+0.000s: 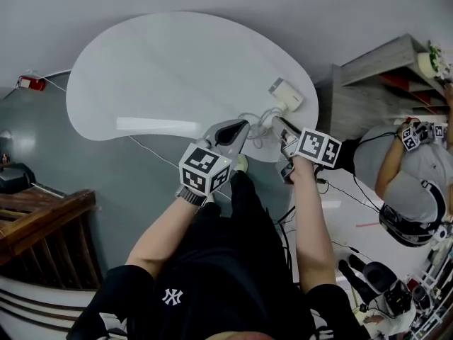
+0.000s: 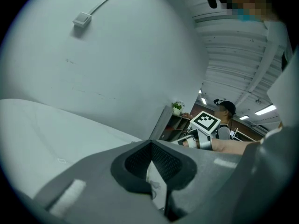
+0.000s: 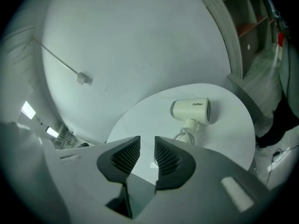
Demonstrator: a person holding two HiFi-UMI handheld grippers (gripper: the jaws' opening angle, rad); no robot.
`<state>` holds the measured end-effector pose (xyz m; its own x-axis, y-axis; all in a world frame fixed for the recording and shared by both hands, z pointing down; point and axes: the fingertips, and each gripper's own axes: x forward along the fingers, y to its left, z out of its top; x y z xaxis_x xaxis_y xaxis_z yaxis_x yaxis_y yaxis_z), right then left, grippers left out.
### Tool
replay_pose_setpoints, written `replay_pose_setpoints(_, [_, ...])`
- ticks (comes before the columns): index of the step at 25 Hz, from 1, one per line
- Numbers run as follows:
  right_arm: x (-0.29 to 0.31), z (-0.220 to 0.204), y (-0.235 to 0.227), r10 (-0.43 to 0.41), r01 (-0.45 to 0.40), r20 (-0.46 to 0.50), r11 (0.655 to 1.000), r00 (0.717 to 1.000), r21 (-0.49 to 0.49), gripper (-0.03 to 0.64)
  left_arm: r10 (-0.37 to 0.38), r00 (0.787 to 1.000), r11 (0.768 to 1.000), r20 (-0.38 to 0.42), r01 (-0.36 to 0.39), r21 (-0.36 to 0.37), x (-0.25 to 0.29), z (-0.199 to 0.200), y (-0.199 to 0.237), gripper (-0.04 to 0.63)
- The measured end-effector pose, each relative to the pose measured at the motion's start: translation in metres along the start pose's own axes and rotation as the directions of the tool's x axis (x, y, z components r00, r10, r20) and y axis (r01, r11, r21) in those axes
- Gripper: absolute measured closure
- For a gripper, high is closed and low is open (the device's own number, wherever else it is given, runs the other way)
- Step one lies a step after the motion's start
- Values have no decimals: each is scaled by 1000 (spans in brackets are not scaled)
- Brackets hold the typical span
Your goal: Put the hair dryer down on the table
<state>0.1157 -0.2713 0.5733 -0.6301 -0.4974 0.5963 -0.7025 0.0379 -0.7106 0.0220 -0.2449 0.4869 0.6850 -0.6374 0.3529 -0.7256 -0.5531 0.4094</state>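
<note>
Your hair dryer [image 3: 191, 111] already lies on its side on the white table [image 3: 154, 115], just ahead of your right gripper [image 3: 147, 155], barrel running crosswise and handle pointing back toward you. That gripper is the nearer of the 2; its jaws stand a narrow gap apart and hold nothing. Your left gripper [image 2: 152, 146] has its tips together, empty. Count 1 dryer, 1 coiled cable [image 3: 184, 135], 2 grippers.
</note>
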Motion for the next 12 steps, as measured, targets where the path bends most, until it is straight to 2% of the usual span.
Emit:
replay_pose_setpoints(7, [-29, -25, 46, -14, 25, 142, 997, 990, -79, 590, -31, 999, 999, 17, 30, 22, -45, -2, -14, 594])
replay_pose_setpoints(12, [-48, -36, 84, 14, 11, 218, 994, 976, -112, 595, -51, 998, 998, 37, 49, 39, -73, 3, -25, 594])
